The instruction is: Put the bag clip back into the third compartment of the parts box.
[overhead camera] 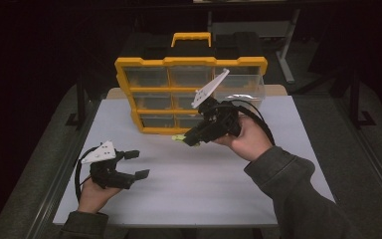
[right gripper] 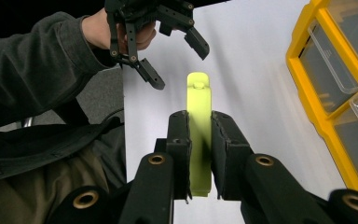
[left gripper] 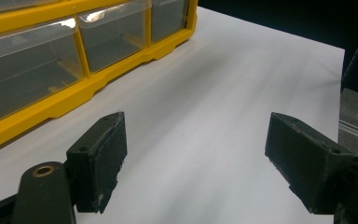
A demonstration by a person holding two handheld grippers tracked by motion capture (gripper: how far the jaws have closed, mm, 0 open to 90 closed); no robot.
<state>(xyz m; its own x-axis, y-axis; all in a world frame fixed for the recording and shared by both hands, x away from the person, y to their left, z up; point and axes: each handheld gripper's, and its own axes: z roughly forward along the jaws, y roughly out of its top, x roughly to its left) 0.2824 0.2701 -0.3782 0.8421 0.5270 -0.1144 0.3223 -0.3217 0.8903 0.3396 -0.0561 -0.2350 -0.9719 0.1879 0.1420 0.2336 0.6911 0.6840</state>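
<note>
Resting low near the front-left of the white table top (overhead camera: 194, 189), left gripper (overhead camera: 138, 164) with jaws spread wide and nothing between them, pads (left gripper: 100, 161) hovering over bare surface. Clamped in the right gripper (overhead camera: 186, 138), held by the person's right hand (overhead camera: 248, 137) above mid-table: a slim lime-green plastic piece (right gripper: 199, 140), jaws closed narrow on its middle, its rounded tip poking forward and pointing toward the left gripper (right gripper: 161, 49). Lifted clear of the table already, so pick-up judged done; delivery judged left to do, likely into the yellow-framed organiser box with clear plastic drawers (overhead camera: 179, 94) standing at the far side. Pulled out at the upper right of that box, one clear drawer (overhead camera: 241, 87), possibly where the piece belongs, though hard to tell from this dim high view whether anything lies inside.

Plenty of open white surface between the two grippers and in front of the box; no clutter to dodge. Worth minding: the yellow bottom rim (left gripper: 51, 109) of the box just beyond the left gripper, the protruding drawer lip behind the right hand, and the table's right edge (left gripper: 340, 88) dropping away to dark floor. Beyond the box, a yellow carry handle (overhead camera: 191, 39) and dark room.
</note>
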